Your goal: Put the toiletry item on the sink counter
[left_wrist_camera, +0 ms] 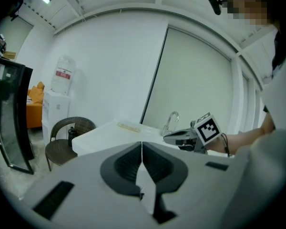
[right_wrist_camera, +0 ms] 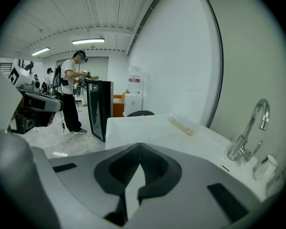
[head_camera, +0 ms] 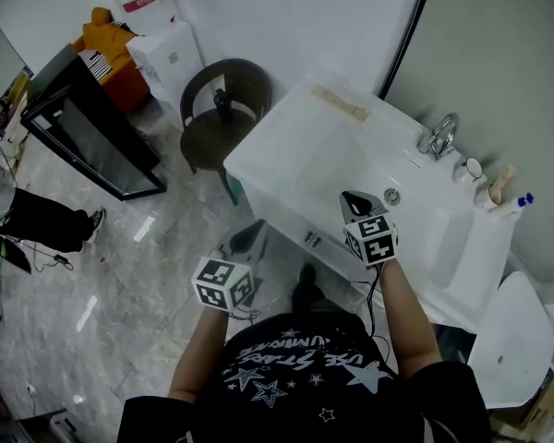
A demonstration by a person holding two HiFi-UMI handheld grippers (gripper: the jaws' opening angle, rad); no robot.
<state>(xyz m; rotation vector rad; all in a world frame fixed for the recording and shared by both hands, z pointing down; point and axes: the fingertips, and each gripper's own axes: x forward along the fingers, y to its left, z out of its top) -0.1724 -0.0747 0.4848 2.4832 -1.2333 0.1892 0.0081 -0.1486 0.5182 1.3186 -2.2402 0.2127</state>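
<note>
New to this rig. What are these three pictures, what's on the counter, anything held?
No robot: a person holds a two-jaw gripper in each hand. One picture comes from a head camera looking down; the other two come from cameras on the grippers, looking along their jaws. The left gripper and right gripper are both shut and empty. On the white sink counter lies a flat beige strip; by the faucet stand a cup and small toiletries.
</note>
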